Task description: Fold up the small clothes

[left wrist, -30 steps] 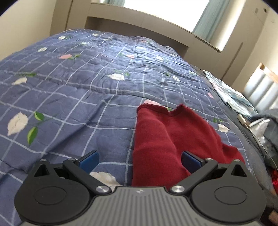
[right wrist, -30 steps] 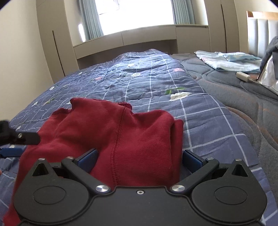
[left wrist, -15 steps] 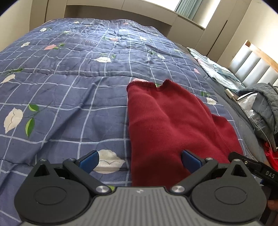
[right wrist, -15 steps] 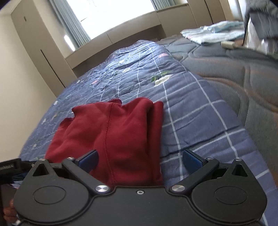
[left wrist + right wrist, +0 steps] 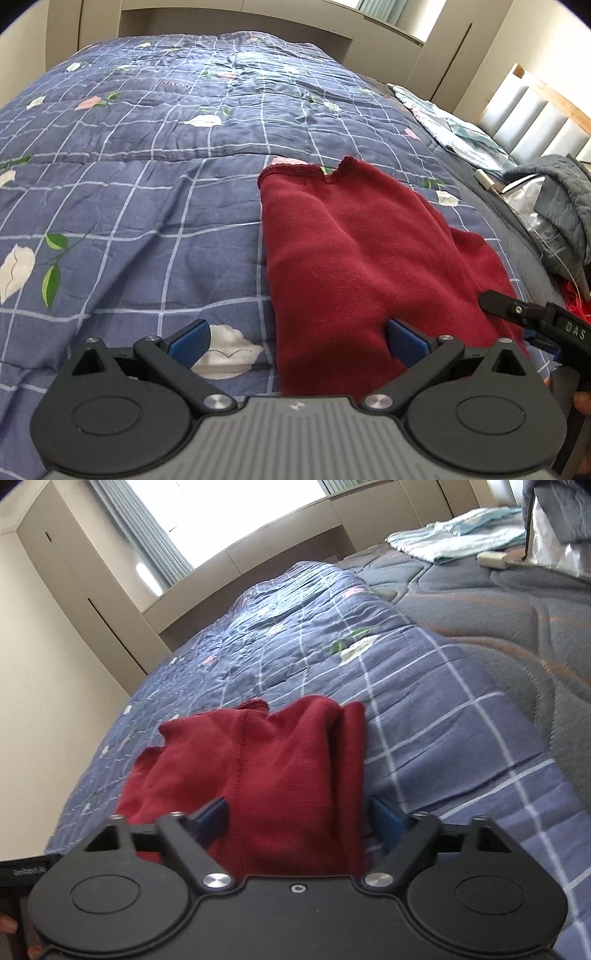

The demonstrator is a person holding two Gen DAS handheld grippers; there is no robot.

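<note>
At the bottom of the right wrist view, the right gripper (image 5: 299, 818) is narrowing its jaws around the near edge of the red garment (image 5: 280, 775), pads not yet pressing. The left gripper (image 5: 295, 338) is standing wide, its right pad over the garment's lower-centre edge. Beyond, the blue checked quilt (image 5: 147, 166) is stretching toward the folded pale cloth (image 5: 454, 136) at upper right.
</note>
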